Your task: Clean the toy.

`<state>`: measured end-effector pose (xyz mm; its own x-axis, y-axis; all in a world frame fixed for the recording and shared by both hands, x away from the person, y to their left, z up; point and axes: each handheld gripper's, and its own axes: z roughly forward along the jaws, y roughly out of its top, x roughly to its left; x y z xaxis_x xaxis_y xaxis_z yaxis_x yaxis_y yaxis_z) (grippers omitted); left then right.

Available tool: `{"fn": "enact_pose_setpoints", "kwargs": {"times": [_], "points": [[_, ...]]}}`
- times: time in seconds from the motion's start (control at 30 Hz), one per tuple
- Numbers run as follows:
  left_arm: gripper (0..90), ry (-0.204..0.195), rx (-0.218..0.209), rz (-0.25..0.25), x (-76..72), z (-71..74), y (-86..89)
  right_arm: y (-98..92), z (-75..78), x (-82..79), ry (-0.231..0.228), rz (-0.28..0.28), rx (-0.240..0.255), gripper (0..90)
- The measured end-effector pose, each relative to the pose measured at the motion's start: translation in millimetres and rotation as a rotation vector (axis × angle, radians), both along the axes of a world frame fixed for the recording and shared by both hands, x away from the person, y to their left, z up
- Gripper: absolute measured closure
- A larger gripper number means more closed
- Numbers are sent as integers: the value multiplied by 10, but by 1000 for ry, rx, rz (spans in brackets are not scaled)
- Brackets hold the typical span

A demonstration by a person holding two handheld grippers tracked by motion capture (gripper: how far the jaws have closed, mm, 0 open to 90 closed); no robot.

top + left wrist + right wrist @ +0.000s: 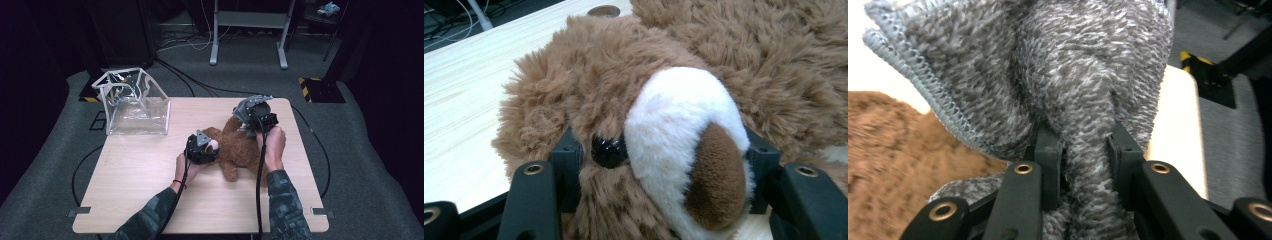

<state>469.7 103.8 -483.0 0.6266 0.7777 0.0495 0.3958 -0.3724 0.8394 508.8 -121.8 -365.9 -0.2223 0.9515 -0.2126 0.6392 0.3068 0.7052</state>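
My left gripper (659, 165) has its jaws clamped on the head of the brown teddy bear (239, 146), which lies on the bench (150, 175) to the right of the clear plastic bag (132, 102). My right gripper (1083, 160) has its jaws pinched tight on a fold of the grey knitted cloth (1048, 65) at the bear's far end. To do this well, I judge I should pin the head steady and draw the cloth away slowly, so it slides free without dragging the bear
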Motion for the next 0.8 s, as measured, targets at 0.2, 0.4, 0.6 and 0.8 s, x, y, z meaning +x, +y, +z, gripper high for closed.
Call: {"fn": "enact_pose_setpoints", "kwargs": {"times": [0.2,0.4,0.6,0.8], "points": [[388,6,10,-8,6,7,6,1,-227,88,154,-6,-23,725],[388,4,11,-10,11,0,0,94,-402,230,172,-13,29,733],[388,8,22,-14,12,1,5,271,-465,321,172,20,63,743],[388,1,24,-15,9,-3,-2,377,-477,372,193,64,102,746]]}}
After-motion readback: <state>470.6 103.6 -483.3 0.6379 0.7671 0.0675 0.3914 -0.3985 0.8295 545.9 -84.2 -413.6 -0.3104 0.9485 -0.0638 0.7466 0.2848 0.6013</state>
